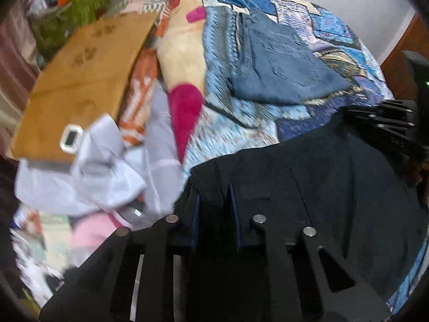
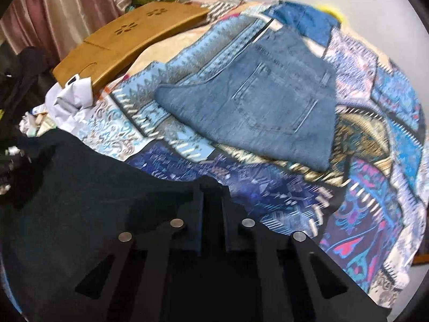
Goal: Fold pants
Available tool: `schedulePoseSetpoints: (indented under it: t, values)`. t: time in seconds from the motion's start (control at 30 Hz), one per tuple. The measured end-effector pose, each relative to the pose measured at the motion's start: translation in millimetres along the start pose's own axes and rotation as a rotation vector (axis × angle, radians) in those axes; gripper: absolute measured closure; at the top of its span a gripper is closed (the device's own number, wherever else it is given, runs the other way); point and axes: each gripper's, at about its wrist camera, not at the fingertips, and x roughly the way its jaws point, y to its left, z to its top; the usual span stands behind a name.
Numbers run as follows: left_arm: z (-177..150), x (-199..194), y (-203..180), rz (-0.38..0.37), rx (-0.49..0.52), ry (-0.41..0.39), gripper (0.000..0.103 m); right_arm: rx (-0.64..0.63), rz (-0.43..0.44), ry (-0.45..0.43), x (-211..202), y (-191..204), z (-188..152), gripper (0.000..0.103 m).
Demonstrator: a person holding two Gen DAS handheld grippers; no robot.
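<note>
Dark navy pants (image 1: 335, 187) hang stretched between my two grippers above the patterned bed cover (image 1: 236, 123). My left gripper (image 1: 213, 187) is shut on the pants' left edge. My right gripper (image 2: 213, 187) is shut on the pants' other edge; the dark cloth (image 2: 80, 201) spreads to its left. The right gripper also shows at the far right of the left wrist view (image 1: 386, 118). A folded pair of blue jeans (image 2: 257, 96) lies flat on the bed beyond, also in the left wrist view (image 1: 281, 72).
A wooden lap tray (image 1: 80, 80) lies at the bed's left side, also in the right wrist view (image 2: 126, 40). Pale lilac cloth (image 1: 102, 171) and mixed clothes are piled beside it. Curtains (image 2: 67, 8) hang at the far left. A wooden headboard (image 1: 399, 64) stands at the right.
</note>
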Motion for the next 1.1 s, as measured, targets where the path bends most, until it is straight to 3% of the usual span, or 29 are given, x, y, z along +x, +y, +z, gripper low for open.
schedulePoseSetpoints:
  t: [0.13, 0.27, 0.3, 0.37, 0.43, 0.53, 0.67, 0.73, 0.83, 0.97, 1.1]
  values:
    - [21.9, 17.6, 4.4, 0.046, -0.009, 0.013, 0.081, 0.071, -0.065, -0.061, -9.3, -7.4, 9.5, 0.093]
    - [24.4, 19.3, 11.1, 0.144, -0.058, 0.010, 0.070, 0.143, -0.066, -0.069, -22.7, -13.7, 12.6, 0.091]
    - [22.6, 15.0, 14.2, 0.189, -0.073, 0.003, 0.066, 0.146, -0.069, -0.074, -27.8, -14.3, 11.1, 0.091]
    - [15.9, 3.9, 20.5, 0.178, -0.103, -0.004, 0.037, 0.148, -0.055, -0.065, -38.5, -15.7, 7.2, 0.086]
    - [4.9, -7.8, 26.8, 0.099, -0.143, -0.016, 0.028, 0.149, -0.019, -0.057, -48.7, -14.8, -0.8, 0.064]
    - [-12.1, -16.9, 25.6, 0.041, -0.158, 0.000, 0.023, 0.120, 0.007, -0.039, -56.7, -4.9, -17.6, 0.047]
    - [-39.2, -2.8, 4.7, 0.019, -0.079, 0.103, 0.018, 0.073, 0.006, 0.044, -47.3, 14.4, -41.8, 0.046]
    - [-53.8, 4.2, -4.6, 0.048, -0.032, 0.135, 0.017, 0.068, -0.005, 0.023, -51.7, 21.8, -52.4, 0.046]
    - [-76.6, -1.2, -11.4, 0.125, 0.024, 0.077, 0.008, 0.070, 0.042, 0.017, -61.5, 31.7, -64.1, 0.038]
    - [-87.5, -14.3, -10.9, 0.228, 0.082, 0.031, 0.008, 0.018, 0.014, -0.013, -73.2, 48.9, -78.1, 0.038]
    - [-88.4, -40.4, 2.6, 0.221, 0.021, 0.013, 0.009, 0.058, 0.047, -0.044, -90.2, 46.4, -88.4, 0.038]
